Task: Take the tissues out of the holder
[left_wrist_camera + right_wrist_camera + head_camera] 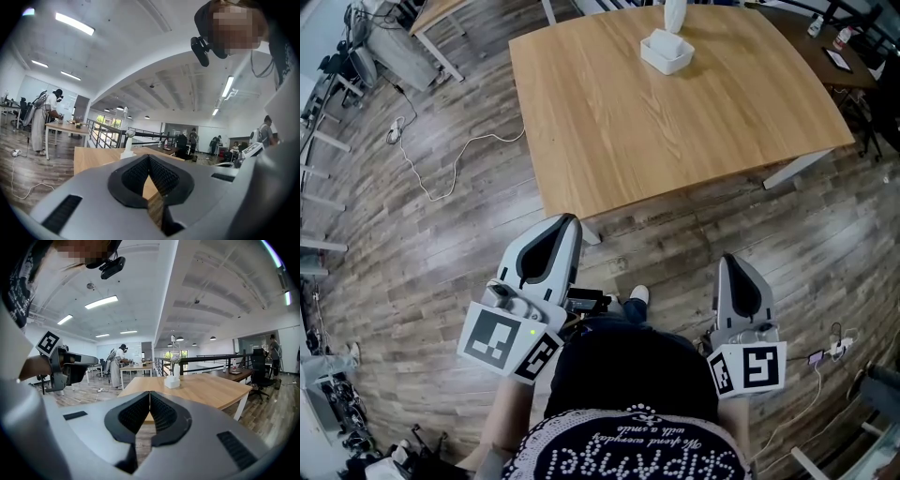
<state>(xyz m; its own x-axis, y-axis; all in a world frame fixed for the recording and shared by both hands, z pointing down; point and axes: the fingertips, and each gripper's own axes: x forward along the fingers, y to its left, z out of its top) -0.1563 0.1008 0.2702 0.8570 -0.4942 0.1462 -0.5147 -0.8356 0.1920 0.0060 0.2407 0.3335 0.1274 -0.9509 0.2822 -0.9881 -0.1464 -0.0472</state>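
Note:
A white tissue holder (667,52) with a tissue (675,13) sticking up stands at the far side of a wooden table (609,122). It also shows small in the left gripper view as the holder (127,151) and in the right gripper view as the holder (172,381). My left gripper (565,222) and right gripper (731,260) are held close to the person's body, well short of the table's near edge. Both are shut with nothing between the jaws, the tips meeting at left gripper (149,157) and right gripper (150,393).
The table stands on a wood plank floor (441,244) with a white cable (441,169) to the left. A second brown table (825,52) with small items sits at the far right. People stand at other desks (63,125) in the background. A plug strip (839,349) lies at right.

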